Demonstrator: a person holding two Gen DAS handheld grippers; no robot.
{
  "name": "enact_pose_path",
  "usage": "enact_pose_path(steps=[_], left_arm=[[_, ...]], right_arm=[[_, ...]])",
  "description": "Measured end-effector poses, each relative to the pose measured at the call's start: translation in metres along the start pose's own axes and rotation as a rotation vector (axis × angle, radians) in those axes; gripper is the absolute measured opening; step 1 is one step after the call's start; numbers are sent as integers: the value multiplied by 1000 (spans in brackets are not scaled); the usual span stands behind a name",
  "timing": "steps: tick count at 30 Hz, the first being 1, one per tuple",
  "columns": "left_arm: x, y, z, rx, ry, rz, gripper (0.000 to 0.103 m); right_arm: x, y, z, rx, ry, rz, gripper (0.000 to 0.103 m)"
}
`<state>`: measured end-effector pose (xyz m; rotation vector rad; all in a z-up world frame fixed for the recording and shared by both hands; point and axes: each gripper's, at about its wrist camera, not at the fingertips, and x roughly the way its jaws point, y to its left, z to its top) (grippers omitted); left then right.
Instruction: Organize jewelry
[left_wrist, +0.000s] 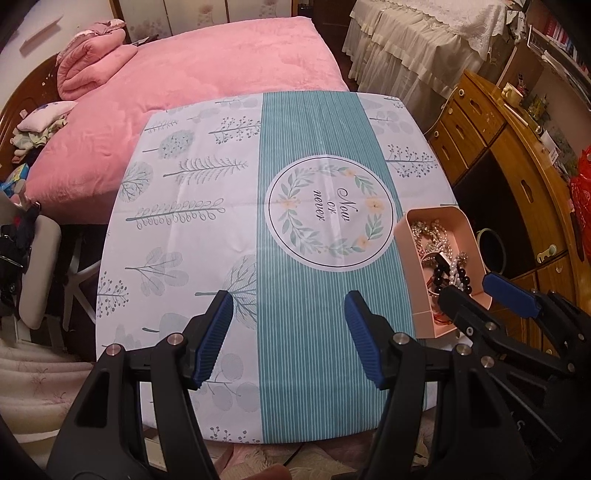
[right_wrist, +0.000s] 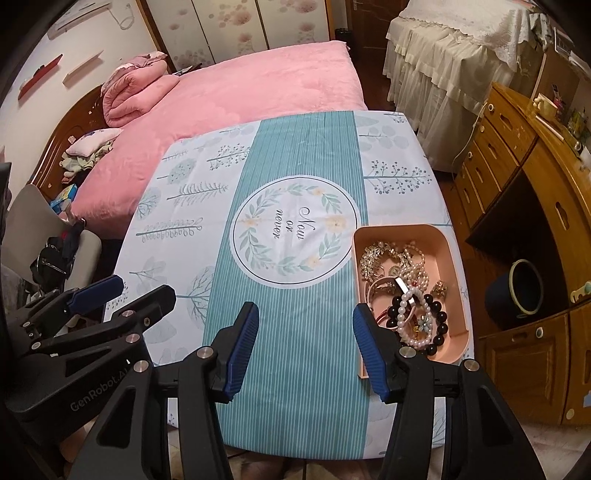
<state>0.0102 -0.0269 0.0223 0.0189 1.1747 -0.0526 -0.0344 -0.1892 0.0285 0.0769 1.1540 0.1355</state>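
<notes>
A pink open box (right_wrist: 452, 258) stands at the right edge of the table and shows in the left wrist view too (left_wrist: 408, 236). It holds a heap of jewelry: a black bead bracelet (right_wrist: 436, 314), a pearl bracelet (right_wrist: 412, 332) and gold and pearl chains (right_wrist: 391, 258). My right gripper (right_wrist: 304, 347) is open and empty above the teal stripe, just left of the box; its fingers also show in the left wrist view (left_wrist: 474, 293). My left gripper (left_wrist: 288, 336) is open and empty above the table's near side.
The table has a white and teal cloth (right_wrist: 295, 177) with a round "Now or never" print. A pink bed (right_wrist: 240, 88) lies behind it. Wooden cabinets (right_wrist: 524, 206) stand on the right, a chair (right_wrist: 55, 236) on the left.
</notes>
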Motion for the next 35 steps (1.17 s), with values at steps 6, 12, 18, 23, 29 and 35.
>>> enact_pose_path(steps=[6, 12, 18, 23, 29, 35], left_arm=[[-2, 0, 2, 6, -4, 5, 60], [-1, 0, 3, 10, 3, 6, 60], [-2, -2, 2, 7, 3, 7, 60], [1, 2, 2, 13, 11, 5, 60], [3, 5, 2, 17, 15, 6, 60], [7, 10, 3, 14, 35, -7, 60]], right_arm=[[1, 4, 2, -15, 0, 0, 54], [2, 5, 4, -11, 8, 2, 54], [2, 5, 4, -12, 8, 2, 54], [5, 6, 5, -11, 15, 4, 54], [7, 6, 2, -11, 20, 6, 54], [13, 7, 2, -1, 41, 14, 54]])
